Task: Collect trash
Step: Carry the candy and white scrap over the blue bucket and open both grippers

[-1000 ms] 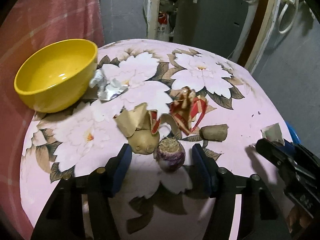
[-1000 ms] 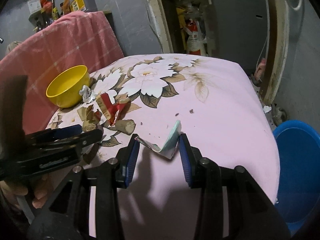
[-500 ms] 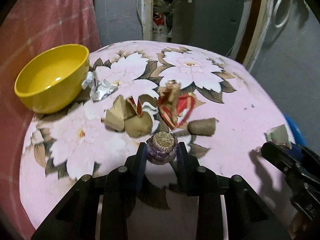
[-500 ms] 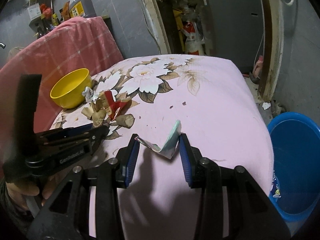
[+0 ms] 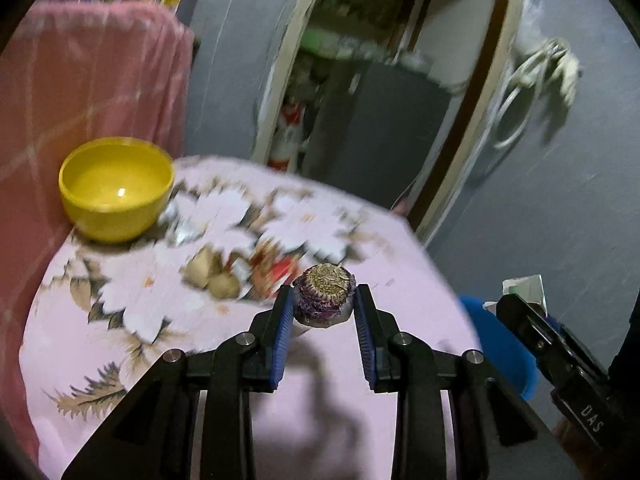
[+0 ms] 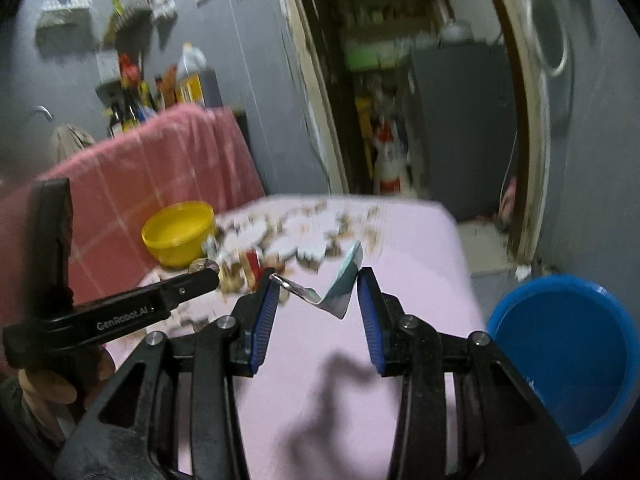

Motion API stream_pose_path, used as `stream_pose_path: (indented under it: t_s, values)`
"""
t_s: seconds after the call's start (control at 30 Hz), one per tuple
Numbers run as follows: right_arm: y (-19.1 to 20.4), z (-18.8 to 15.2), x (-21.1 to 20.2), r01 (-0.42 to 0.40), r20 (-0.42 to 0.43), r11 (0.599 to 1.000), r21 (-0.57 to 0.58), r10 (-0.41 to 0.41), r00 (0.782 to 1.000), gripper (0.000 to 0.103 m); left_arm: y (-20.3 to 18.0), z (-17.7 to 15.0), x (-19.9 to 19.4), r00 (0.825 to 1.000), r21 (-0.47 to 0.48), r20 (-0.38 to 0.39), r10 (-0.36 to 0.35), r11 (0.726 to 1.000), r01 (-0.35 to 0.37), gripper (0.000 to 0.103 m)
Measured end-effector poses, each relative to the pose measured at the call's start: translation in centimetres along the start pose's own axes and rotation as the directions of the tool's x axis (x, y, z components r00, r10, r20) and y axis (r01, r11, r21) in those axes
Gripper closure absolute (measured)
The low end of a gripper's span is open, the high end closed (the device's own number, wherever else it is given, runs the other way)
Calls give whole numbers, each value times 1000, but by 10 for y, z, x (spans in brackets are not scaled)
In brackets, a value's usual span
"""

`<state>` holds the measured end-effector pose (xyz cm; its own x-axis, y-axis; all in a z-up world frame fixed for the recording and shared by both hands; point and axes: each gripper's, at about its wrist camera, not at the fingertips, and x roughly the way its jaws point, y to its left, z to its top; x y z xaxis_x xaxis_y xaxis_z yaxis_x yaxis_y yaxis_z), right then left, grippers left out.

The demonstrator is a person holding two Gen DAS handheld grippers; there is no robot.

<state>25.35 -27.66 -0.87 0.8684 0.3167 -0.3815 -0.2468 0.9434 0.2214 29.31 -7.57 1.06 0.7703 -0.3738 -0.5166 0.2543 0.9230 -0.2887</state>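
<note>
Floral pink surface (image 5: 120, 344) partly cleared; left gripper (image 5: 324, 312) fingers clamp onion stub (image 5: 324, 294), right gripper (image 6: 316, 300) fingers pinch folded wrapper (image 6: 340, 288); carry step, next release both over blue bucket (image 6: 568, 356)

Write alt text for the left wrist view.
The left claw grips a purple onion end above a pink floral tablecloth. Behind sit a yellow bowl and blurred scraps; at right, the right claw holds a folded wrapper.

Grey plastered walls (image 6: 256, 52) frame a pale wooden doorway (image 6: 312, 92). A dark grey cabinet (image 5: 384, 120) stands beyond it.
</note>
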Motion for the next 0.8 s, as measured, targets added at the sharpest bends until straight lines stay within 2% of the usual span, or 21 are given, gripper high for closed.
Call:
stream_pose_path:
  t_s: [0.17, 0.23, 0.37, 0.6, 0.8]
  values:
    - [-5, 18, -39, 44, 149, 998, -33, -39, 988, 38, -39, 20, -17, 990, 68, 120, -73, 996, 65, 77]
    - [-12, 27, -60, 79, 212, 996, -40, -68, 975, 38, -55, 25, -24, 983, 96, 148, -107, 991, 94, 77]
    - [-27, 38, -89, 143, 282, 989, -40, -126, 951, 37, -93, 35, -27, 966, 156, 181, -183, 976, 155, 77]
    - [-64, 43, -130, 260, 346, 965, -2, -244, 906, 36, -154, 39, -19, 939, 236, 171, -299, 937, 256, 77]
    - [-104, 36, -146, 322, 323, 945, 62, -324, 889, 35, -196, 32, 3, 929, 285, 102, -355, 905, 314, 77]
